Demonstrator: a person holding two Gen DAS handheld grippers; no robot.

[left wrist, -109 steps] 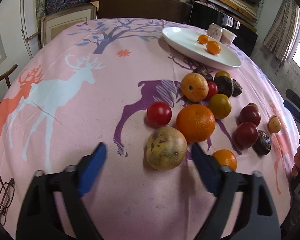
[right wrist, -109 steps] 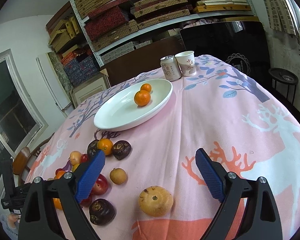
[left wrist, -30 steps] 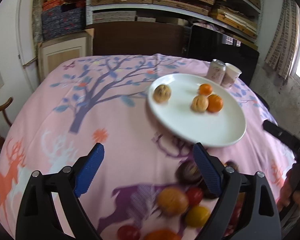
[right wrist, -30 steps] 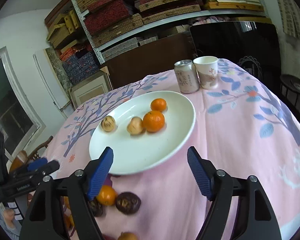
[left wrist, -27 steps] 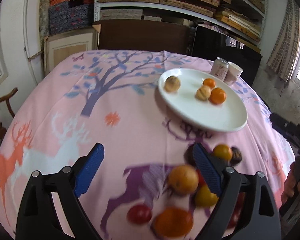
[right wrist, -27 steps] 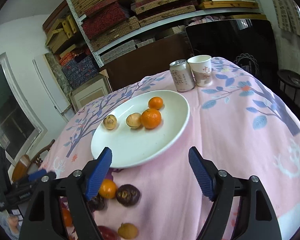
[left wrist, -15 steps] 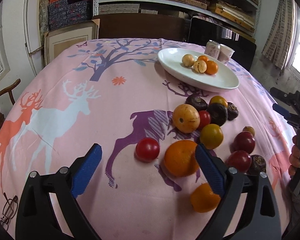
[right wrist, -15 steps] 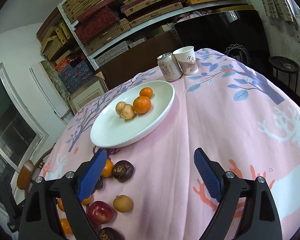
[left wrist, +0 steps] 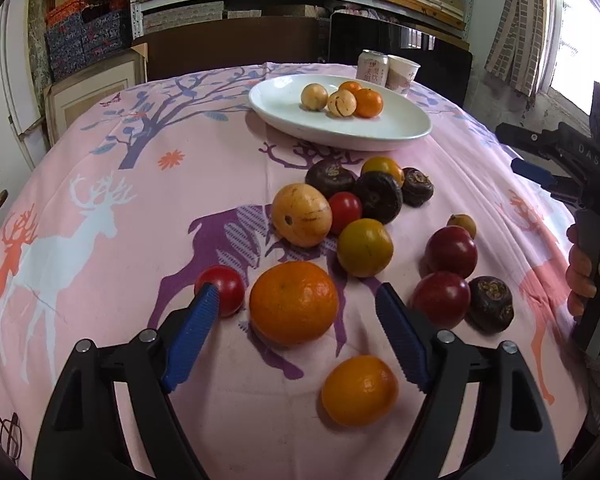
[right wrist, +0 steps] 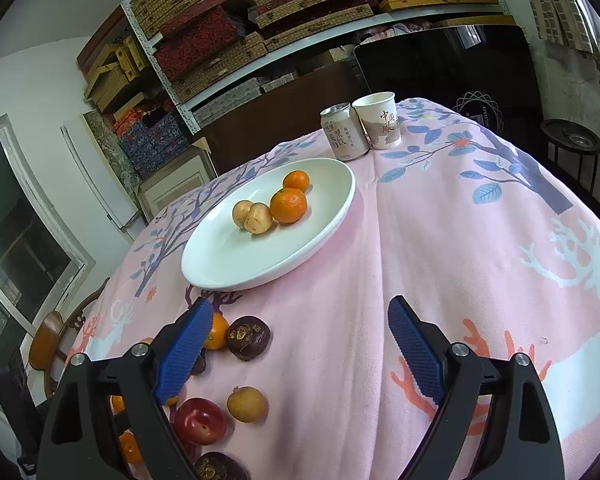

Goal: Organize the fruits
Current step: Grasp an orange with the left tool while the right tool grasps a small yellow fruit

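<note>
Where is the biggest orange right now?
In the left wrist view, the big round orange sits on the pink tablecloth between the left tool's open blue fingers, right of a small red tomato.

The left gripper (left wrist: 296, 300) tilts down over the table with its jaws apart; they have just been closing in, and the big orange (left wrist: 293, 302) lies between the blue pads (left wrist: 190, 330), which do not press on it. The right gripper (right wrist: 300, 320) stands just short of the plate (right wrist: 332, 236), jaws wide and nothing between them. In the left wrist view a hand (left wrist: 584, 268) wraps the right gripper's handle, well right of the orange; its fingers are probably curled, though the frame edge cuts them.
</note>
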